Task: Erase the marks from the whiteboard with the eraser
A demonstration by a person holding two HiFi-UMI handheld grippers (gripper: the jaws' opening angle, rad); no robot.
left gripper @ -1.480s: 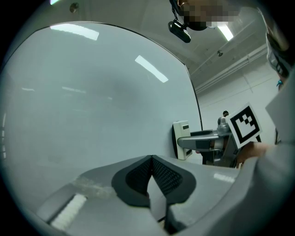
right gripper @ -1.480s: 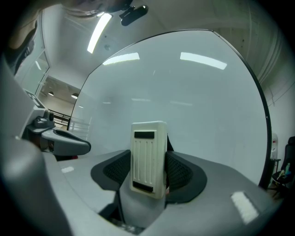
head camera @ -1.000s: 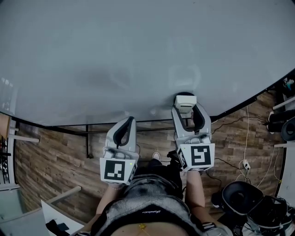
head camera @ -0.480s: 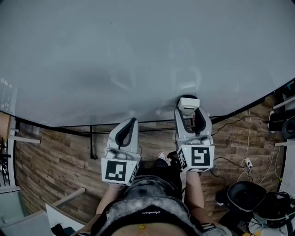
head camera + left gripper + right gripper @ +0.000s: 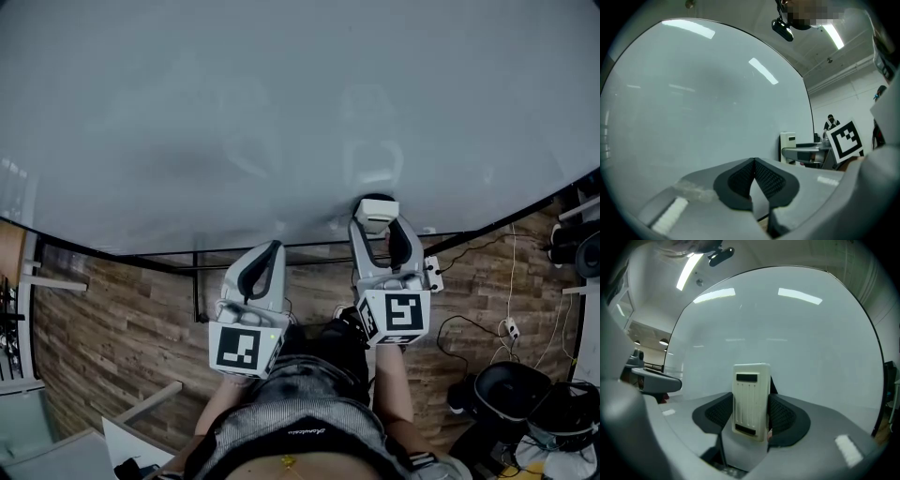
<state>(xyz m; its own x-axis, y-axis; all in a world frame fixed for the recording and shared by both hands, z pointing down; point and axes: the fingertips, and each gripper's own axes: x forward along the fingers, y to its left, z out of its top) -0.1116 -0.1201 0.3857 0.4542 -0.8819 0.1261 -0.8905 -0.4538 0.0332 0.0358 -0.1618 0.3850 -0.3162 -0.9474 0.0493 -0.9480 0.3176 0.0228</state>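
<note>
White and faintly smudged, the whiteboard (image 5: pixel 281 112) fills most of the head view, above a wood-plank floor (image 5: pixel 122 319). The right gripper (image 5: pixel 380 232) points at the board's lower edge, its jaws clamped on the cream eraser (image 5: pixel 750 399), which stands upright between them. The left gripper (image 5: pixel 261 261) sits beside it, slightly lower, its jaws pressed together pad to pad.

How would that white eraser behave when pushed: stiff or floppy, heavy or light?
Probably stiff: the eraser looks like a ribbed hard plastic block, unbent between the fingers. Likely light: a side pinch holds it upright. It should glide easily on the glossy whiteboard.
</note>
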